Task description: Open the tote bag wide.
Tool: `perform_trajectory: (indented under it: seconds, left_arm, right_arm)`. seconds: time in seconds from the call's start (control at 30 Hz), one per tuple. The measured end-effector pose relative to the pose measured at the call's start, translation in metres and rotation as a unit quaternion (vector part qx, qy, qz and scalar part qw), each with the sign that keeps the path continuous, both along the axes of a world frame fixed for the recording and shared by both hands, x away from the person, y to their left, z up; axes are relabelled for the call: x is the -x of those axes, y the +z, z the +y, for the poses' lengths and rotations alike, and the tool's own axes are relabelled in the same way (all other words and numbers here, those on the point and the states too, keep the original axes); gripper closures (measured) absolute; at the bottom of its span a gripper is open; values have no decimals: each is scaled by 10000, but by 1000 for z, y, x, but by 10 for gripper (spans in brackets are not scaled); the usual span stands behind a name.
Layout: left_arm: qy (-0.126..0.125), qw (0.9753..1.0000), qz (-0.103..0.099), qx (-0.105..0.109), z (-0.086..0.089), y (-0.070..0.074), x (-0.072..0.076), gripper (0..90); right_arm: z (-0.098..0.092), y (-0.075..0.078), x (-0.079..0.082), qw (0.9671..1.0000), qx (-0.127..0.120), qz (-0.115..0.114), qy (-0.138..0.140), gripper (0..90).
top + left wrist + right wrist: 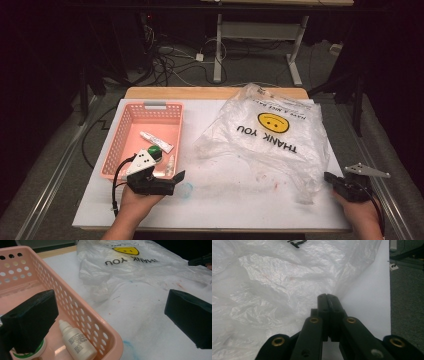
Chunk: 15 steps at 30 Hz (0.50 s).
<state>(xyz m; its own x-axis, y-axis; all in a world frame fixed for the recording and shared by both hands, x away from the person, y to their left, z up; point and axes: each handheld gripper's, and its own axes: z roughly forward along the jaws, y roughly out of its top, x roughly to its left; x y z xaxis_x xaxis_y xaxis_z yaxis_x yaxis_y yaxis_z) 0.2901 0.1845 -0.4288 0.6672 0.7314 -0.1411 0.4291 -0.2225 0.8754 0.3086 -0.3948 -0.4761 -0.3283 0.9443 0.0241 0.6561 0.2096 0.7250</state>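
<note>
A pink perforated basket [131,116] stands at the table's left. In it lie a white tube [156,142], a green-lidded round container [154,152] and a small white dropper bottle [76,341]. My left gripper [165,176] is open wide at the basket's near right corner. One jaw hangs over the basket's inside above the green lid [32,354], the other over the table outside the rim. A crumpled clear plastic bag [270,135], printed with a smiley and "THANK YOU", covers the right half. My right gripper [328,298] is shut beside the bag's near right edge, with nothing seen between its jaws.
The white tabletop [240,195] has faint red specks and a blue smudge [186,190] close to my left gripper. Its right edge [387,302] runs just beside my right gripper, with grey floor beyond. Cables and desk legs lie past the far edge.
</note>
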Motion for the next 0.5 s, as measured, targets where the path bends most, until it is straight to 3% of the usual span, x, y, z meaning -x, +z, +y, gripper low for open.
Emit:
perform_trajectory:
  seconds: [0.1, 0.23, 0.37, 0.5]
  left_arm:
    - [-30, 10000, 8, 2, -1, 1, 1, 0]
    - [-128, 9998, 113, 55, -2, 2, 0, 0]
    - [-96, 9999, 69, 47, -2, 3, -2, 0]
    - [0, 9999, 156, 68, 1, 4, -5, 0]
  right_arm:
    - [1, 1, 3, 10000, 27, -26, 60, 900]
    - [6, 5, 20, 9998, 70, -81, 175, 900]
    - [11, 7, 32, 9996, -13, -86, 286, 900]
    - [21, 12, 49, 9988, 105, -137, 450, 900]
